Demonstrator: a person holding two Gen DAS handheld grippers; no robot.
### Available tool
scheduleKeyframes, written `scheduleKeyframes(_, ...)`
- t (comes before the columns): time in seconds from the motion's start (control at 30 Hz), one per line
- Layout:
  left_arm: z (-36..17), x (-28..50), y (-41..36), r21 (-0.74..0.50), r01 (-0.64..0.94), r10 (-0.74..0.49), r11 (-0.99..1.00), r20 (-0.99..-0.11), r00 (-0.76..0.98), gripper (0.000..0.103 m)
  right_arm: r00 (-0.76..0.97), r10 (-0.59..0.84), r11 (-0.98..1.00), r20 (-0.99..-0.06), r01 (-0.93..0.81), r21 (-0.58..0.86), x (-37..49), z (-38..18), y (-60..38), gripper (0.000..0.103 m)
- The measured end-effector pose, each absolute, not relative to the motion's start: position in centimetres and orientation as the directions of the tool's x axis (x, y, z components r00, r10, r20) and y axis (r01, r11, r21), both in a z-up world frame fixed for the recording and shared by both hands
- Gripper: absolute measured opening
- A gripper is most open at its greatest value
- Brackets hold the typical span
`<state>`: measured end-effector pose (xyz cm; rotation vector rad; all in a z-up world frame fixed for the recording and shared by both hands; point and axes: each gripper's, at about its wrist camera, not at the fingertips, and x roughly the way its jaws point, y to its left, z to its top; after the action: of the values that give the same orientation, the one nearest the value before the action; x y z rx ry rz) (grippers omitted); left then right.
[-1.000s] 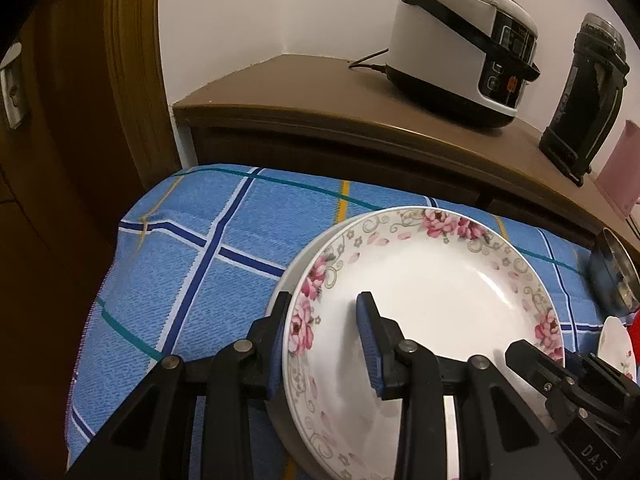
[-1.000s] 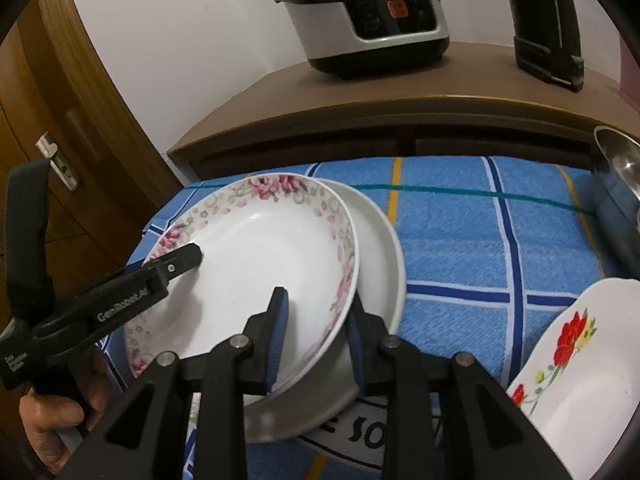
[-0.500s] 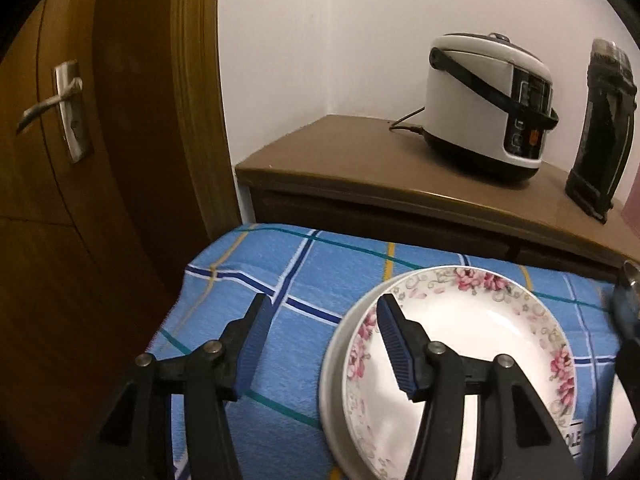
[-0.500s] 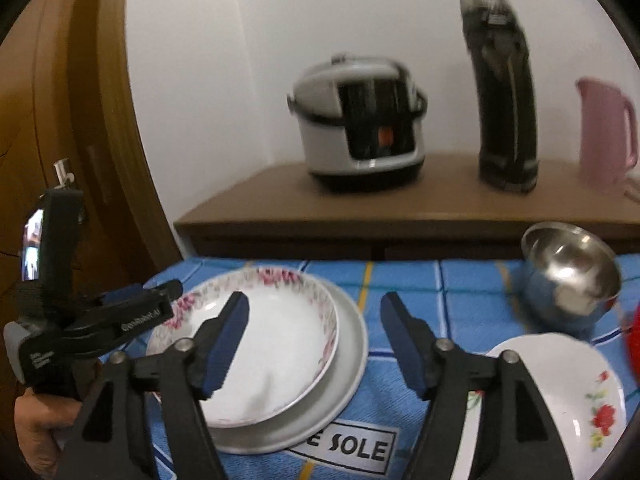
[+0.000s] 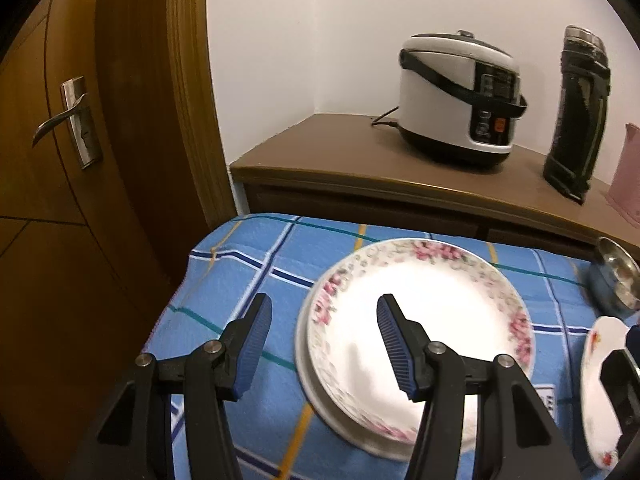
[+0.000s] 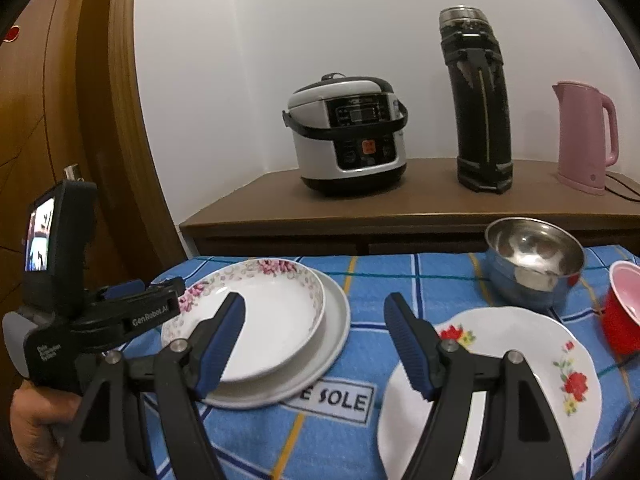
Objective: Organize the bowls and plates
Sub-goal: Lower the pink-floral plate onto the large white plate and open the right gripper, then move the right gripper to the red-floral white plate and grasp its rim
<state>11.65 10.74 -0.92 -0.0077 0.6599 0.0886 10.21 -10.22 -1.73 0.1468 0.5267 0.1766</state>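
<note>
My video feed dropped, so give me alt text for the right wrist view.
The open right gripper hangs empty over a blue checked cloth, between a pink-flowered plate stacked on a plain plate and a red-flowered plate. A steel bowl and red cup sit right; the left gripper is at left.

A brown sideboard (image 6: 420,216) is seen behind the blue checked tablecloth (image 6: 372,276). On the sideboard, a rice cooker (image 6: 348,136) is set leftmost, a black flask (image 6: 478,100) beside it, a pink kettle (image 6: 586,136) rightmost. A wooden door (image 5: 60,200) with handle (image 5: 70,120) is left of the sideboard.
</note>
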Motion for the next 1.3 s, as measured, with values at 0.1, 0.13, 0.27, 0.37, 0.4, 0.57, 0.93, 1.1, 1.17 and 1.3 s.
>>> scheduleKeyframes(0.1,-0.6,10.7,9.9,0.019,-0.073,0.069,0.997,-0.617,0.784,0.058,0.843,0.209,0.972,-0.496,-0.123,0.201,9.4,-1.8,-11.0,0.073)
scheduleKeyframes(0.13,-0.6,10.4,9.6,0.016,-0.067,0.063,0.998,-0.619,0.783,0.058,0.841,0.209,0.972,-0.499,-0.12,0.204,9.1,-1.8,-11.3,0.073)
scheduleKeyframes(0.27,-0.3,9.3,8.0,0.025,-0.042,0.049,0.999,-0.623,0.781,0.058,0.843,0.199,0.972,-0.499,-0.107,0.207,7.7,-1.7,-12.6,0.073)
scheduleKeyframes(0.37,-0.1,8.4,6.9,0.02,-0.021,0.029,1.0,-0.626,0.779,0.058,0.843,0.197,0.971,-0.5,-0.097,0.22,6.8,-1.5,-13.6,0.074)
scheduleKeyframes(0.4,-0.1,8.1,6.5,0.022,-0.014,0.024,1.0,-0.626,0.779,0.058,0.842,0.201,0.969,-0.501,-0.095,0.229,6.5,-1.4,-14.0,0.074)
scheduleKeyframes(0.57,0.0,6.5,4.8,0.03,0.013,0.009,0.999,-0.631,0.776,0.058,0.843,0.187,0.967,-0.504,-0.068,0.244,4.3,-1.2,-16.2,0.074)
scheduleKeyframes(0.93,-0.2,4.5,1.1,0.006,0.109,-0.079,0.994,-0.656,0.751,0.057,0.823,0.164,0.956,-0.544,0.004,0.294,1.0,-2.2,-21.3,0.074)
scheduleKeyframes(1.1,-0.9,4.3,-0.8,-0.021,0.159,-0.131,0.987,-0.683,0.719,0.057,0.814,0.143,0.954,-0.563,0.037,0.297,-0.1,-2.7,-23.3,0.073)
scheduleKeyframes(1.17,-1.2,4.4,-1.5,-0.039,0.179,-0.156,0.983,-0.695,0.702,0.057,0.813,0.136,0.952,-0.567,0.05,0.301,-0.4,-2.8,-23.9,0.073)
scheduleKeyframes(1.3,-1.8,4.6,-2.6,-0.074,0.209,-0.199,0.975,-0.715,0.671,0.057,0.806,0.119,0.949,-0.58,0.078,0.304,-0.4,-3.1,-25.3,0.067)
